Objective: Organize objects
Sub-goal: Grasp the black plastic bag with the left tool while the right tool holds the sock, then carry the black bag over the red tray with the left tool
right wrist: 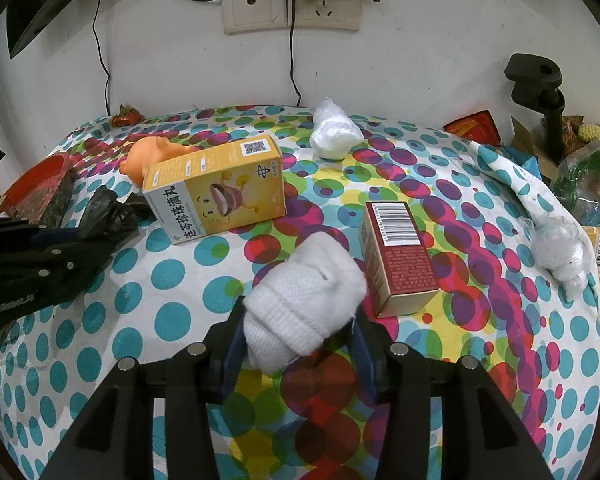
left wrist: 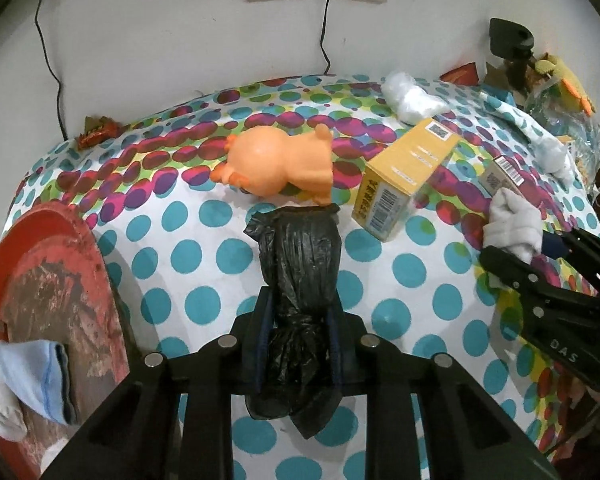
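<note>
Left wrist view: left gripper [left wrist: 300,320] is clamped on a black bag [left wrist: 300,264], bunched and limp, hanging out both ends of the jaws. Right gripper [right wrist: 296,344] is clamped on a rolled white sock [right wrist: 308,296], held above the cloth [right wrist: 172,320].

Landmark = yellow box [right wrist: 216,188], lying on its side mid-table:
- orange toy [left wrist: 280,164] just behind-left of the box, bag tip nearly touching it
- red box [right wrist: 396,256] right of it, just beside the sock
- white wad [right wrist: 336,134] behind-right of it, near the wall
- red tray [left wrist: 56,276] well left of it, blue sock [left wrist: 40,376] lying in the tray

Risks, my read:
- Bag is slick film gripped at a bunch. A fast swing could let it slide out, or the loose tail could drag the toy along.
- Sock is pinched at one end only, and most of the roll sticks forward. It may unroll or droop and clip the red box on the way across.
- If the sock is headed to the tray, its path crosses the left gripper. Both arms are close, so collision is likely unless left clears first.
- Cloth is loose and wrinkled at the right edge. A low pass could snag it and shift both boxes.
</note>
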The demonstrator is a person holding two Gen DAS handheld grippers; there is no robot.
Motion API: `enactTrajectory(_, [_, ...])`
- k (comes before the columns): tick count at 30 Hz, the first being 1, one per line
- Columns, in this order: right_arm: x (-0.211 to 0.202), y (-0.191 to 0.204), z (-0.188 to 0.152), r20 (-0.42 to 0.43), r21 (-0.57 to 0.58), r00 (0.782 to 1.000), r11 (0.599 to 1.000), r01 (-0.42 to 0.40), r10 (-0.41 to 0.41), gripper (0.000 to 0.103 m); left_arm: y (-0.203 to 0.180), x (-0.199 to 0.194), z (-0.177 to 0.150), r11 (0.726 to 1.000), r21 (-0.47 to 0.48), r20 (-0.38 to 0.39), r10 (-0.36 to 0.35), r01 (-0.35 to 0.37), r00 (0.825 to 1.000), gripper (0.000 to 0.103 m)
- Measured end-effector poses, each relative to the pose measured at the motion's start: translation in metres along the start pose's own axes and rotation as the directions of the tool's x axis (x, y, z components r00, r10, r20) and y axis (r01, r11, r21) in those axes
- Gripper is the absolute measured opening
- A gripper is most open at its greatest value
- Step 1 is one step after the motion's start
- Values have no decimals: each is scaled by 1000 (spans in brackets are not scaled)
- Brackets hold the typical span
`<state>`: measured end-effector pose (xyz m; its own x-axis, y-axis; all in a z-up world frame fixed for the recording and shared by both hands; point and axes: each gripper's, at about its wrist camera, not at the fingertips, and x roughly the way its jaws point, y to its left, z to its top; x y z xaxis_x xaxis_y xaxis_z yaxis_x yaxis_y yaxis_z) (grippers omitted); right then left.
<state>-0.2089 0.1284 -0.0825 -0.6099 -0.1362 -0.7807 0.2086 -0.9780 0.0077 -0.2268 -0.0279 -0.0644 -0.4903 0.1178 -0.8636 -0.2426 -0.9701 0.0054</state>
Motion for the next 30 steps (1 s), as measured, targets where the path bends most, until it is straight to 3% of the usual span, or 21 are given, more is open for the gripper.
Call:
enactTrajectory(13, [0,2,0,0,-2,1000,1000,3,-3,48,0,-34,-21,999,-36,38,3,-1,999,22])
enactTrajectory(21, [0,1,0,-1,-3,1000,1000,4,-4,48,11,-64,-31,996,-71,70,-39,44,997,22])
enactTrajectory(30, [0,1,0,-1,-3,1000,1000,4,-4,48,29,-97,-41,996,-92,107,-11,21,994,22])
